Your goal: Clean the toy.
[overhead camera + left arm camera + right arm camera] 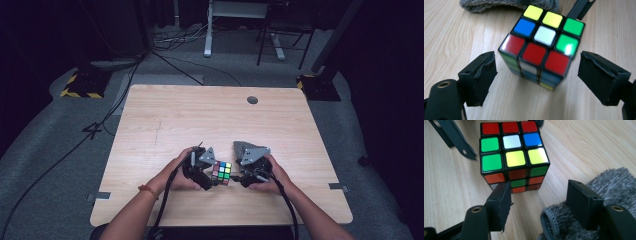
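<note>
Cube (221, 173) sits on the table (210, 120) near its six o'clock edge, between the two grippers. Left gripper (536, 72) stands at the cube's nine o'clock in the high view, jaws apart, flanking the red-faced layer without touching it. Right gripper (537, 195) stands at three o'clock, jaws apart; one pad looks to rest against a lower corner of the cube, nothing clamped. A grey fleece cloth (574, 220) lies beneath the right jaws. Judged step: re-gripping between layer turns. Next move calls for both grippers closing squarely on opposite layers. No brand, label or writing is legible.
</note>
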The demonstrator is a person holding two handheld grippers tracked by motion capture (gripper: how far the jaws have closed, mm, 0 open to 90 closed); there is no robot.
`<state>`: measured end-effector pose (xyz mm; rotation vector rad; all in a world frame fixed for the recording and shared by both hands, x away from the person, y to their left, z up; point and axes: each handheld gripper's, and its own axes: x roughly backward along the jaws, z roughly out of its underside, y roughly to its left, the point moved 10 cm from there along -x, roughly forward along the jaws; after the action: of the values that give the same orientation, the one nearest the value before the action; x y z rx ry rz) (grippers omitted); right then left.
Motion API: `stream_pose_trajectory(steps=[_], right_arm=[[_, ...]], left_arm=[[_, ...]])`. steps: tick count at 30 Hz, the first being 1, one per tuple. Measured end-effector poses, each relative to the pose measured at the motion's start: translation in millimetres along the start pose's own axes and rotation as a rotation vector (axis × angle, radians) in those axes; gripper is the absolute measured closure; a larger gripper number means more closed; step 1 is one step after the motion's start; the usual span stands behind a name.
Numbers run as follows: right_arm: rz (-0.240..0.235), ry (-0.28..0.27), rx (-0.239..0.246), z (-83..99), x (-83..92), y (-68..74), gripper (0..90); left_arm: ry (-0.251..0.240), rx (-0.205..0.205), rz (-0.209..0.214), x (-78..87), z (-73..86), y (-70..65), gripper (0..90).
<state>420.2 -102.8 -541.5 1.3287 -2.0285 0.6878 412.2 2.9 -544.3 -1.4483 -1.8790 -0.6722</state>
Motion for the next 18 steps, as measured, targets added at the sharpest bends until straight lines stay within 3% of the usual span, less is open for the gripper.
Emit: stream_pose_trajectory(steps=[4,8,15,18], right_arm=[[0.008,-0.034,-0.001,-3.7,2.2,-0.8,38.1],[0.017,-0.053,-0.001,-6.6,4.0,-0.9,38.3],[0.035,-0.049,-0.003,-6.7,2.1,-1.9,39.5],[0.008,-0.011,0.006,-1.9,-2.7,0.9,38.4]], left_arm=[[0.008,-0.009,0.024,-7.5,-2.6,-2.5,16.9],[0.025,-0.019,0.02,-9.5,-1.6,-4.2,17.4],[0.015,-0.016,0.05,-1.6,4.6,-5.9,24.9],[0.021,-0.031,0.061,-0.2,5.9,-9.7,27.0]])
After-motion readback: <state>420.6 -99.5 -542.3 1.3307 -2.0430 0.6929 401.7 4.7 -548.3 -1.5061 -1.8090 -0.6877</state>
